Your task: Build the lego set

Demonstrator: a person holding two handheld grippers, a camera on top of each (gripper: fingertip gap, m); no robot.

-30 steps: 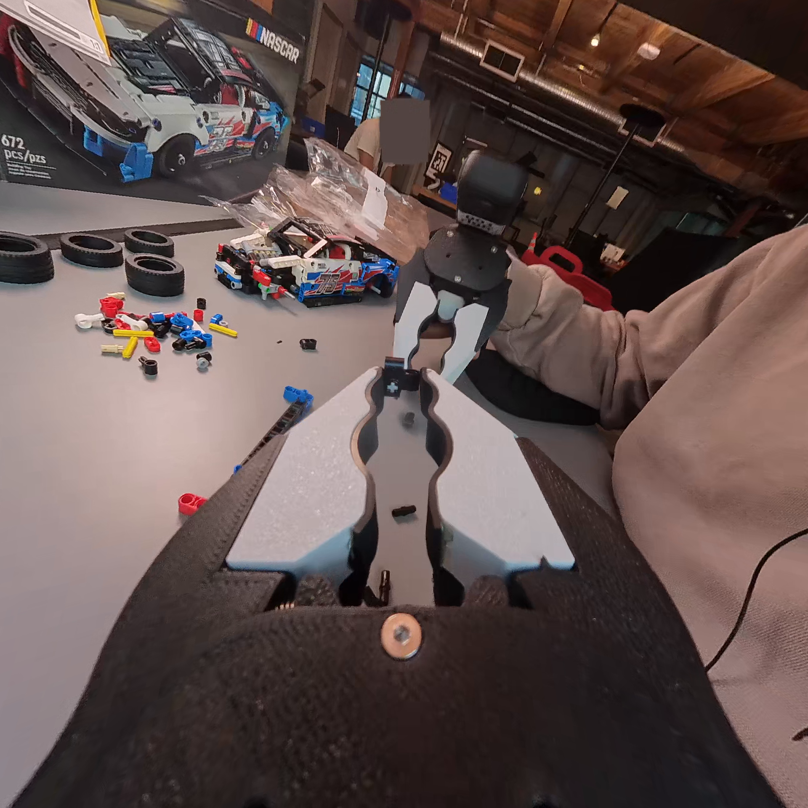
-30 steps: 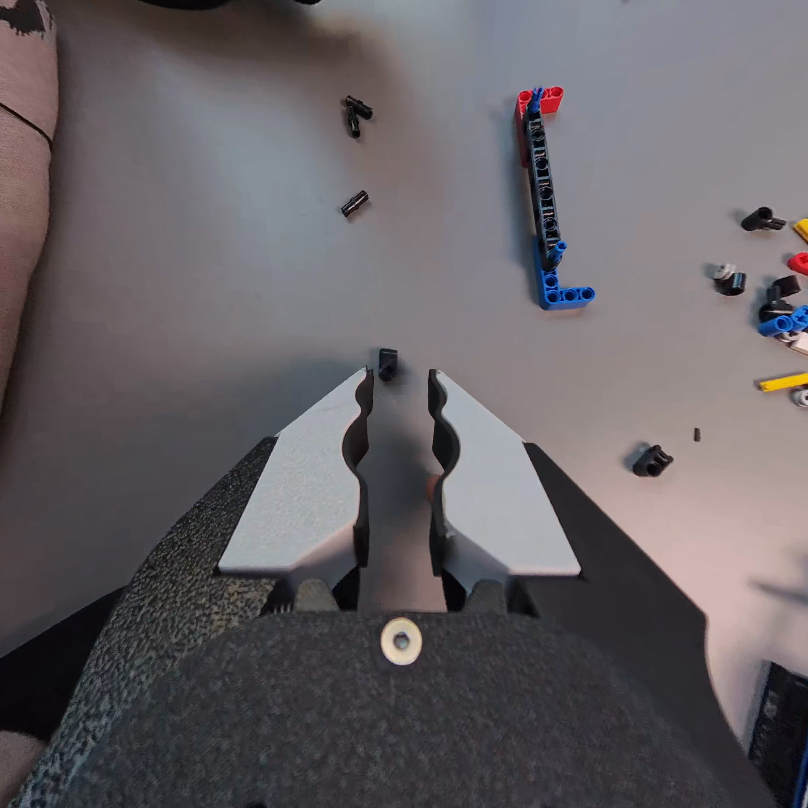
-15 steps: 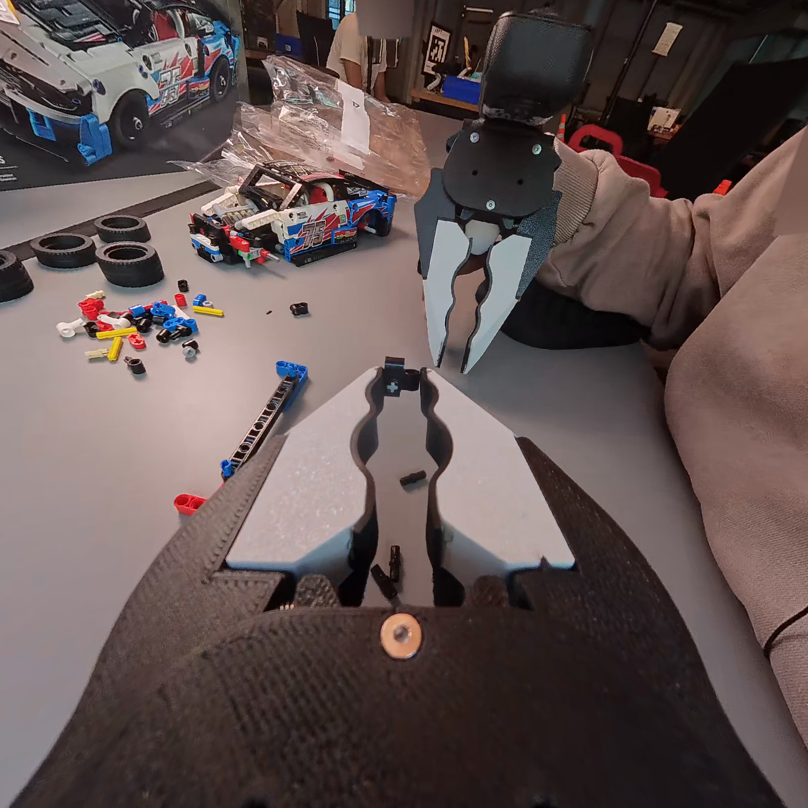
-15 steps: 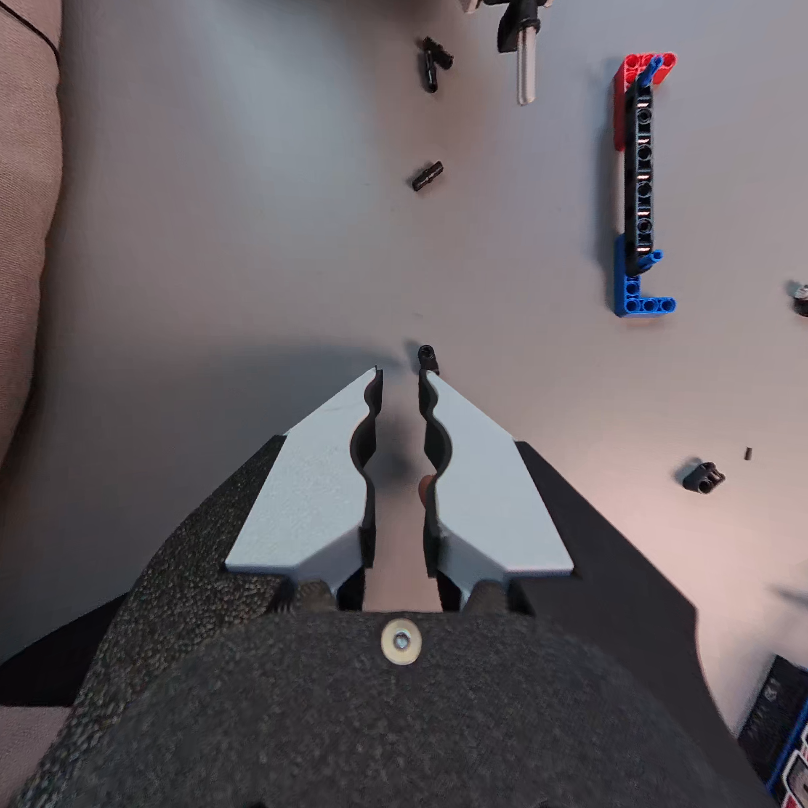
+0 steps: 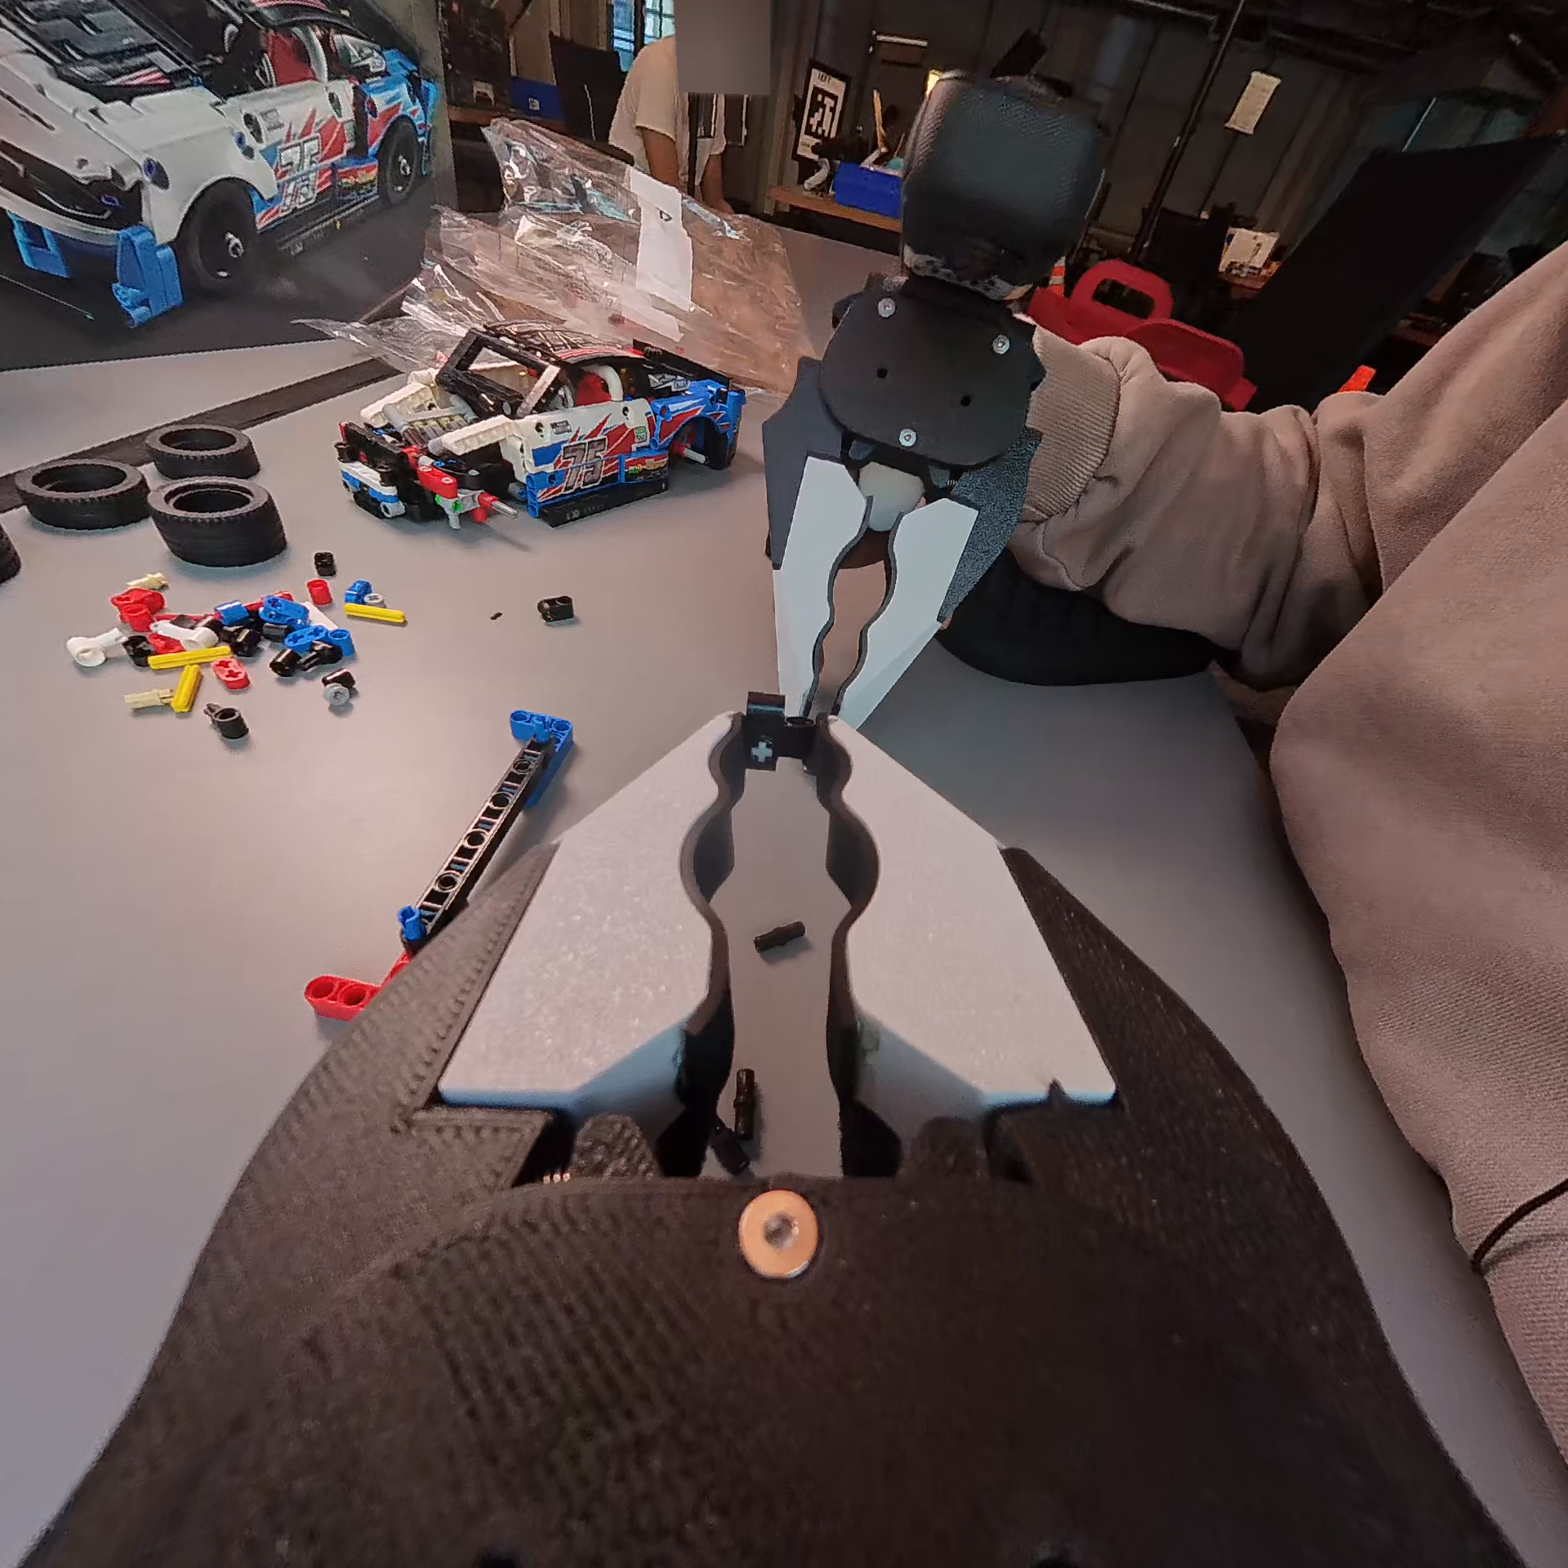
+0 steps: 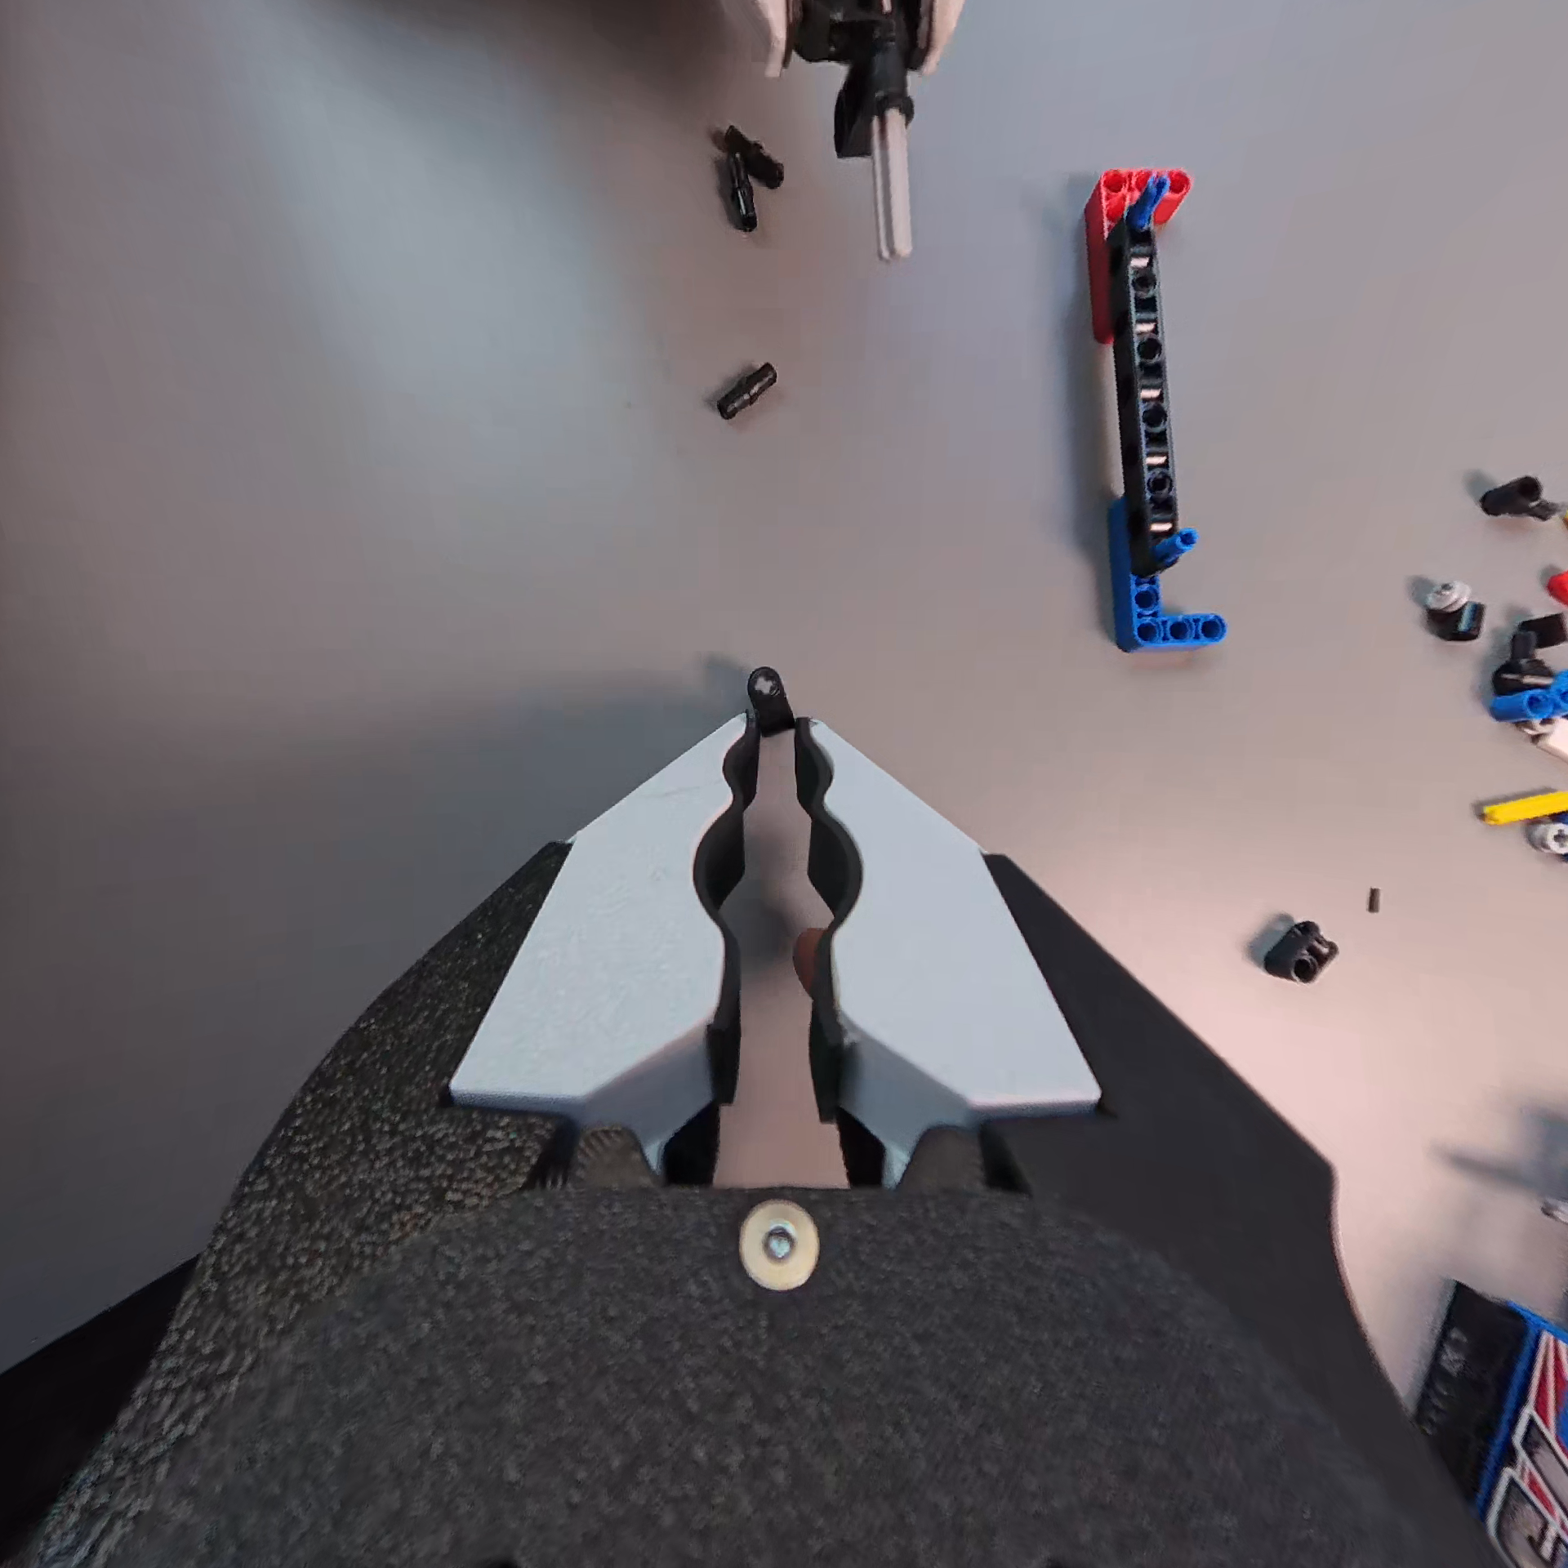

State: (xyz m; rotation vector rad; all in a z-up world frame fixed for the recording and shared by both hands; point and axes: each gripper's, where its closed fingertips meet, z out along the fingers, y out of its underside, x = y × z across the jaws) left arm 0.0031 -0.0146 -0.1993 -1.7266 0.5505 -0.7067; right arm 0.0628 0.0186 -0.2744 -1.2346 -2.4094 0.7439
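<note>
My left gripper [image 5: 776, 728] is shut on a small black connector [image 5: 764, 747] with a cross hole. In the right wrist view this connector carries a grey axle [image 6: 891, 199] pointing down, at the top edge below the left gripper's fingertips [image 6: 776, 42]. My right gripper [image 6: 774, 721] is shut on a small black piece [image 6: 766, 691] with an axle hole. In the left wrist view the right gripper [image 5: 819, 704] points down, its tips just behind the left gripper's tips. A black beam with blue and red L-pieces [image 5: 492, 823] lies on the grey table; it also shows in the right wrist view [image 6: 1145, 407].
The partly built car [image 5: 543, 441], loose tyres [image 5: 212, 518], a pile of small parts [image 5: 229, 636], plastic bags [image 5: 611, 254] and the set's box [image 5: 170, 170] lie far left. Black pins [image 6: 747, 390] lie on the table under the grippers. A person's sleeve [image 5: 1273, 509] fills the right. Some 11 cm of space lies between my two pairs of fingers. My right tips are roughly 25 cm from the partly built car [image 5: 543, 441].
My right gripper has shut on the small black piece that lay on the table, lifted it and moved up to the left gripper's tips. The left gripper keeps its connector.
</note>
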